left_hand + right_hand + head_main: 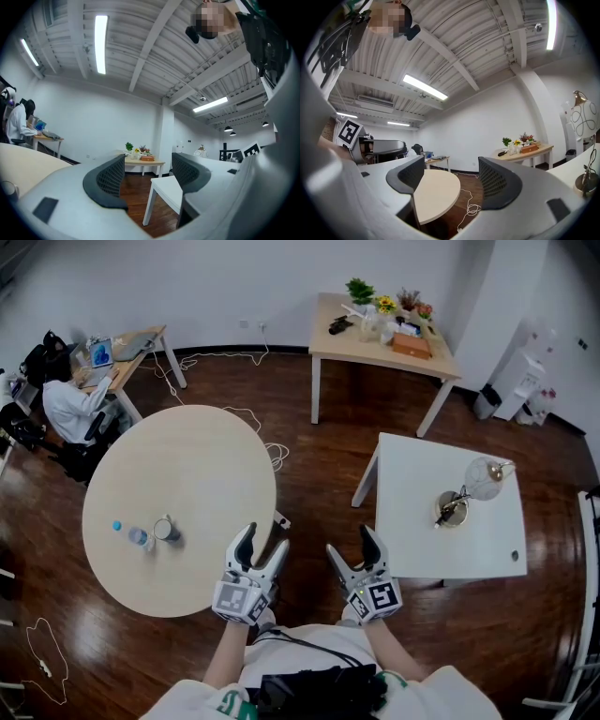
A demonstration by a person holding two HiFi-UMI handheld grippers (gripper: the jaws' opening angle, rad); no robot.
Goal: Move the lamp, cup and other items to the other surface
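A lamp [469, 489] with a round glass shade and brass base stands on the white square table [422, 549] at right. It also shows at the right edge of the right gripper view as the lamp [584, 123]. On the round beige table [197, 474] at left stand a cup [167, 529], a small bottle [140, 537] and a blue cap [117, 525]. My left gripper [263, 545] and right gripper [351, 545] hover side by side over the floor between the two tables. Both are open with nothing between the jaws, as the left gripper [147, 176] and right gripper [452, 180] show in their own views.
A wooden table [375, 351] with plants and a box stands at the back. A person [67, 404] sits at a desk at far left. A white cable [274, 454] lies on the dark wooden floor. A white appliance [518, 382] stands at the right wall.
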